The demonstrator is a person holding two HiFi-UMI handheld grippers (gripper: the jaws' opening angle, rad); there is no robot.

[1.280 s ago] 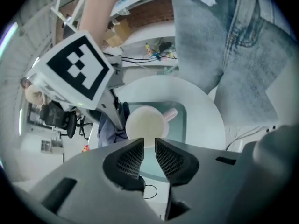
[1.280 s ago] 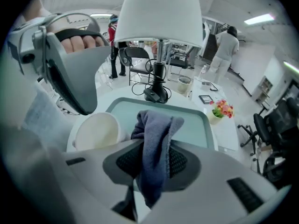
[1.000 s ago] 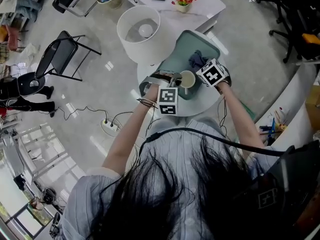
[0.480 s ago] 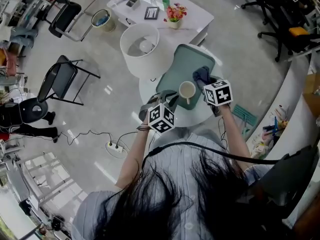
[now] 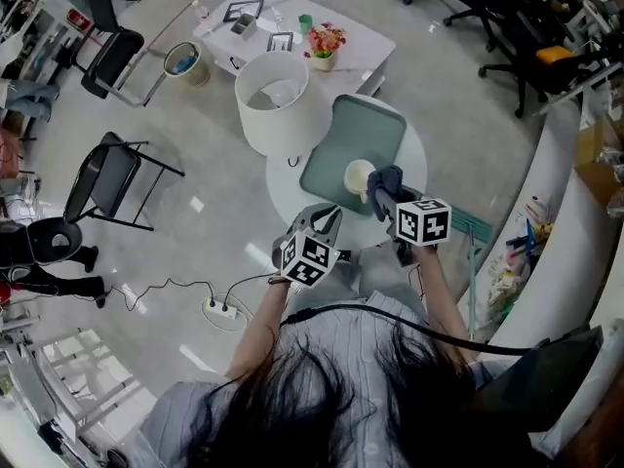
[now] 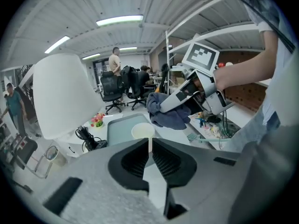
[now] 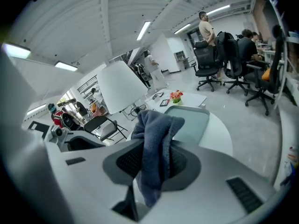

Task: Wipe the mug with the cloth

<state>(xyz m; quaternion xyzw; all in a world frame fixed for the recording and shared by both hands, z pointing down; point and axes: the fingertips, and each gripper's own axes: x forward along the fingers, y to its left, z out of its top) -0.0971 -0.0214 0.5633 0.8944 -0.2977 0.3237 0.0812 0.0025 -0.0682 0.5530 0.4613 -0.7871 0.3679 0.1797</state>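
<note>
A cream mug (image 5: 358,175) stands upright near the front edge of a green tray (image 5: 361,130) on a round white table. My right gripper (image 5: 392,199) is shut on a dark blue cloth (image 5: 379,178), which hangs just right of the mug, close to its side. In the right gripper view the cloth (image 7: 154,125) drapes out between the jaws of that gripper (image 7: 156,160). My left gripper (image 5: 322,224) hovers at the table's front left, apart from the mug. Its jaws (image 6: 150,141) are shut with nothing between them, and the mug (image 6: 143,130) shows beyond them.
A big white lampshade (image 5: 272,100) stands at the table's back left, close to the tray. Cables and a dark plug (image 6: 88,139) lie under it. A second white table (image 5: 292,27) with picture frames and flowers is behind. Folding chairs (image 5: 107,178) and a floor power strip (image 5: 222,309) are on the left.
The right gripper took the cloth off the tray and now holds it up beside the mug. The left gripper drew back from the mug toward the table's front edge.
</note>
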